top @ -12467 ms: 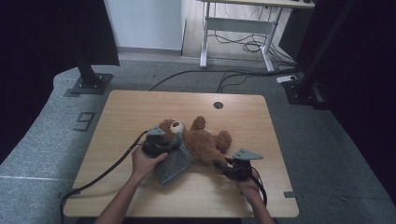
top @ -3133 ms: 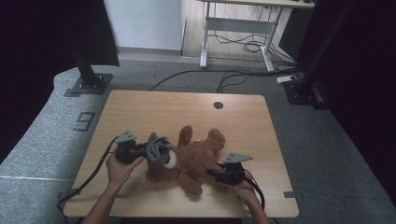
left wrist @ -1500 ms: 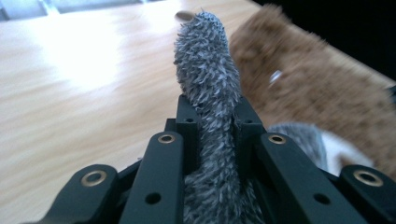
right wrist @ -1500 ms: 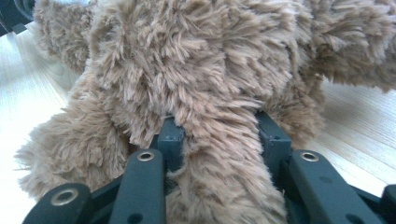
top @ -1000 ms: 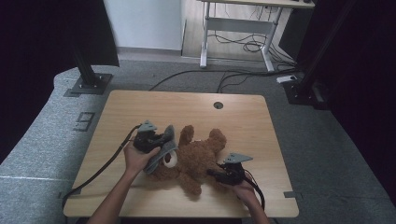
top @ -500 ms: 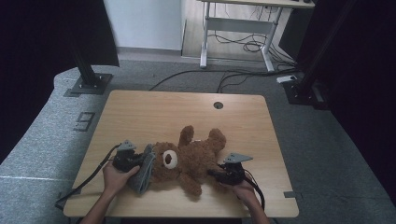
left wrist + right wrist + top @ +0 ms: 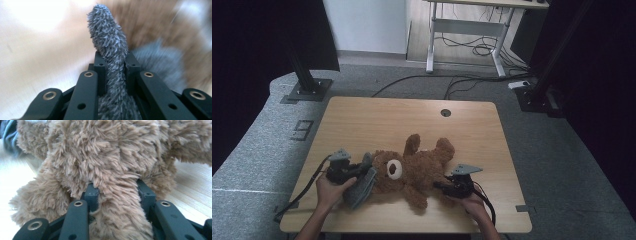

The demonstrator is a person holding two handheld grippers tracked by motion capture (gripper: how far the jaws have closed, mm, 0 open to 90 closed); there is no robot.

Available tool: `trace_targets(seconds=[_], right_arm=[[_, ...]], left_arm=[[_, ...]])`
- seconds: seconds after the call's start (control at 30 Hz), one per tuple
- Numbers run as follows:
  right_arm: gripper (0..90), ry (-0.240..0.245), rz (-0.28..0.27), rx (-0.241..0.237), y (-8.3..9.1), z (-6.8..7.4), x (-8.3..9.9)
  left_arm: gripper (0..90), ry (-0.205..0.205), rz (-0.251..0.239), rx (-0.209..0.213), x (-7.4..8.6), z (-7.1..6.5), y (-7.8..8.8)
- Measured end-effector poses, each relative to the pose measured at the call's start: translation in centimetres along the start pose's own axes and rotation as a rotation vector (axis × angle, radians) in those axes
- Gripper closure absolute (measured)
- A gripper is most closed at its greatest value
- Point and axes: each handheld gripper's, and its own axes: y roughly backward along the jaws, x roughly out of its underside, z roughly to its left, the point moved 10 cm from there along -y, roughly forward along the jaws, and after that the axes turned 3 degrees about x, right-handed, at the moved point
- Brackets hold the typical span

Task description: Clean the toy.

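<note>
A brown teddy bear [image 7: 422, 170] lies on its back on the wooden table [image 7: 377, 120], its head pointing left. A grey fuzzy cloth [image 7: 362, 184] lies bunched just left of the bear's head. My left gripper [image 7: 361, 172] is shut on a fold of that cloth [image 7: 110, 42], which stands up between its fingers, with the bear [image 7: 152, 22] blurred behind. My right gripper [image 7: 439, 186] is at the bear's lower right side. In the right gripper view, my right gripper [image 7: 117, 192] is shut on a plush limb of the bear [image 7: 110, 157].
A round cable hole [image 7: 445, 113] sits near the table's far edge. Black stand bases [image 7: 307, 90] rest on the grey floor at the far left and far right. A white desk frame [image 7: 462, 30] with cables stands beyond. Cables trail from both grippers over the near edge.
My left gripper has moved left and toward the near edge, taking the grey cloth from over the bear's head to beside it. The right gripper and bear's body have stayed put.
</note>
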Motion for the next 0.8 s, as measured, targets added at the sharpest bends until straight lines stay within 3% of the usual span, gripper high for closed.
trace_targets(seconds=[0.13, 0.27, 0.33, 0.5, 0.6, 0.7, 0.8], right_arm=[[62.0, 0.009, -0.002, -0.004, -0.1, 0.2, 0.0], [61.6, 0.019, -0.006, -0.008, -0.2, 0.3, -0.1], [61.5, 0.021, -0.006, -0.009, -0.2, 0.4, -0.1], [61.0, 0.023, -0.008, -0.009, -0.3, 0.3, -0.1], [58.6, 0.026, -0.012, -0.008, -0.3, 0.3, -0.1], [50.9, 0.017, -0.024, -0.004, -0.4, 0.3, -0.2], [35.0, 0.011, -0.021, 0.001, -0.2, 0.3, -0.3]], left_arm=[[76.5, -0.042, -0.047, 0.015, -4.2, -1.5, -0.2], [76.5, -0.039, -0.033, 0.038, -7.1, -2.4, -2.7], [76.4, -0.06, -0.003, 0.044, -8.2, -3.2, -4.4], [75.8, -0.081, 0.094, 0.062, -8.3, -4.3, -7.6], [75.1, -0.038, 0.146, 0.07, -7.3, -3.8, -8.6], [75.3, -0.037, 0.157, 0.072, -6.4, -3.8, -8.7], [75.4, -0.058, 0.136, 0.076, -5.8, -4.2, -8.1]])
